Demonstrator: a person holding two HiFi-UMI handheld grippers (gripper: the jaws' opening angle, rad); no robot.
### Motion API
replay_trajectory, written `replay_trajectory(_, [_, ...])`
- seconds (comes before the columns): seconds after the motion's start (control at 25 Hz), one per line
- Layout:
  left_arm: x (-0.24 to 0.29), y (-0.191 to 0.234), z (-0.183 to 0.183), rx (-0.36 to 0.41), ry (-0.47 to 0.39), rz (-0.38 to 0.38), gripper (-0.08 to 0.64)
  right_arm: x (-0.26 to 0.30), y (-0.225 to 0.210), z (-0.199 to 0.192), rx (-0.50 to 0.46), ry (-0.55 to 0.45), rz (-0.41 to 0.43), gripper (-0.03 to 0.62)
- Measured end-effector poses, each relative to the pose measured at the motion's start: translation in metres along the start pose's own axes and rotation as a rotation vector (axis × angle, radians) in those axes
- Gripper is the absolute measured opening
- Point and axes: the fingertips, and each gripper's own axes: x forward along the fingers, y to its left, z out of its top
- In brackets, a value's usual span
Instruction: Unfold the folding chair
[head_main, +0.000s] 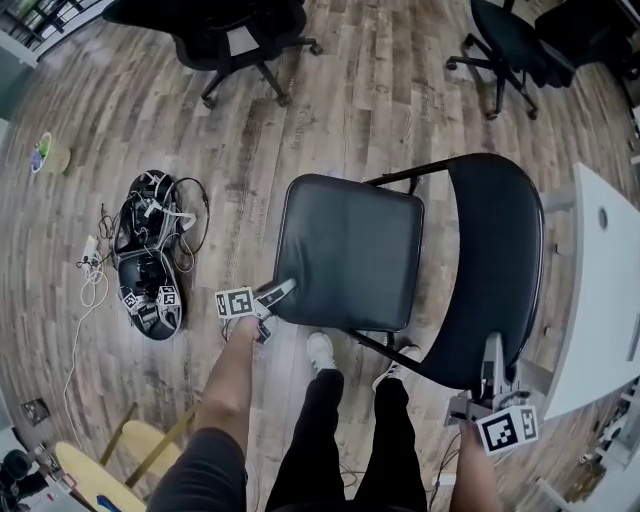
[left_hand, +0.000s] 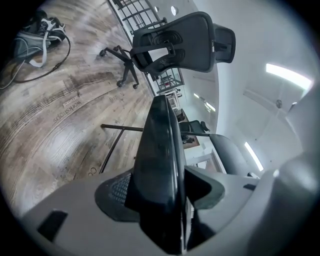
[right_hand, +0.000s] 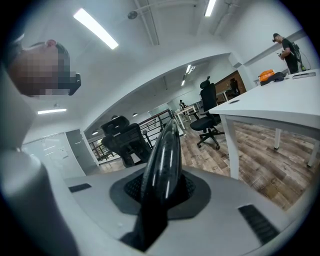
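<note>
The folding chair stands open on the wood floor, its black seat (head_main: 350, 250) about level and its black backrest (head_main: 495, 260) to the right. My left gripper (head_main: 280, 292) is at the seat's near left corner. In the left gripper view the thick seat edge (left_hand: 160, 145) fills the space in the left gripper (left_hand: 162, 195), with a pad against each face. My right gripper (head_main: 492, 348) is at the near end of the backrest. In the right gripper view the thin backrest edge (right_hand: 162, 150) is pinched in the right gripper (right_hand: 162, 192).
Two black office chairs (head_main: 235, 35) (head_main: 510, 45) stand at the far side. A white desk (head_main: 600, 290) is close to the right of the backrest. Cables and gear (head_main: 150, 250) lie on the floor to the left. My own feet (head_main: 320, 350) are under the seat.
</note>
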Motion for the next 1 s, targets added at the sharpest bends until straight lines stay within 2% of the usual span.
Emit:
replay_trajectory(0.2, [-0.003,0.008,0.006,0.016,-0.036,0.020,0.265,0.005,0.001,-0.005,-0.004,-0.014,0.012,0.075])
replay_trajectory(0.32, [-0.010,0.017,0.006,0.009,-0.047,0.087,0.295,0.004,-0.002,-0.009,-0.022,-0.019,0.011,0.077])
replay_trajectory(0.4, [-0.013,0.023,0.009,0.022,-0.056,0.159,0.318,0.004,-0.006,-0.008,-0.047,-0.017,-0.002,0.111])
replay_trajectory(0.48, [-0.022,0.030,0.011,0.062,-0.072,0.256,0.327,0.001,-0.013,-0.008,-0.063,-0.008,-0.025,0.160])
replay_trajectory(0.56, [-0.041,0.034,0.017,0.120,-0.100,0.361,0.327,-0.005,-0.024,-0.011,-0.038,0.010,-0.058,0.172])
replay_trajectory(0.64, [-0.063,0.033,0.027,0.175,-0.135,0.436,0.325,-0.010,-0.036,-0.014,-0.025,0.016,-0.088,0.212])
replay_trajectory(0.76, [-0.087,0.013,0.022,0.228,-0.155,0.450,0.323,-0.016,-0.039,-0.015,-0.087,0.024,-0.082,0.215])
replay_trajectory(0.84, [-0.094,-0.010,0.017,0.290,-0.162,0.466,0.322,-0.016,-0.040,-0.014,-0.108,0.035,-0.064,0.215])
replay_trajectory(0.92, [-0.097,-0.035,0.014,0.351,-0.171,0.493,0.318,-0.016,-0.041,-0.014,-0.093,0.044,-0.052,0.215])
replay_trajectory(1.0, [-0.096,-0.057,0.002,0.373,-0.161,0.487,0.311,-0.017,-0.040,-0.017,-0.074,0.054,-0.045,0.213])
